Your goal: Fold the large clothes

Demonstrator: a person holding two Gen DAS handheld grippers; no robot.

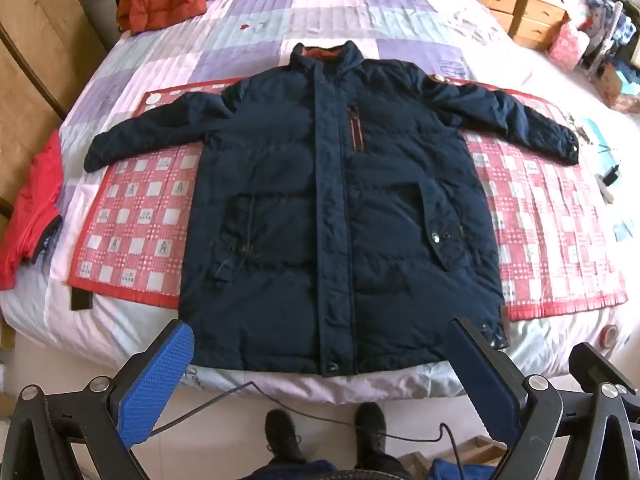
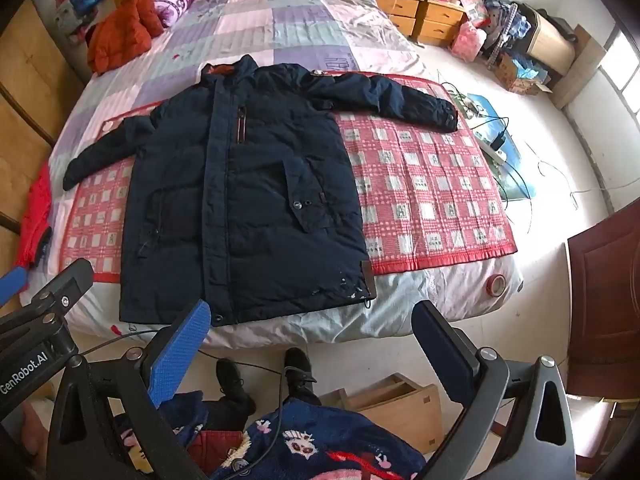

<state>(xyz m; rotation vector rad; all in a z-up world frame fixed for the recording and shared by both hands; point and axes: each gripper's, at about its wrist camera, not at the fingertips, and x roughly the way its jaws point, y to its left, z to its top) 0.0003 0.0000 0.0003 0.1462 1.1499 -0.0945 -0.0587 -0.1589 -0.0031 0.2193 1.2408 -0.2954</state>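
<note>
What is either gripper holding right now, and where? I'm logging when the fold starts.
Nothing. The left gripper and right gripper are both open and empty, above the hem of the navy coat spread flat on the bed.

White lettering reading "GenRobot.AI" runs along the black arm of the left gripper's frame [image 2: 24,376], seen at the lower left edge of the right wrist view. On the red-and-white checked quilted mat [image 1: 136,216] spread over the bed, several white squares carry a printed capital "A"; the smaller marks in neighbouring squares are too fine to read. Faint large characters show on a pale lilac patch of the patchwork bedspread [image 2: 338,62], but they cannot be made out.
</note>
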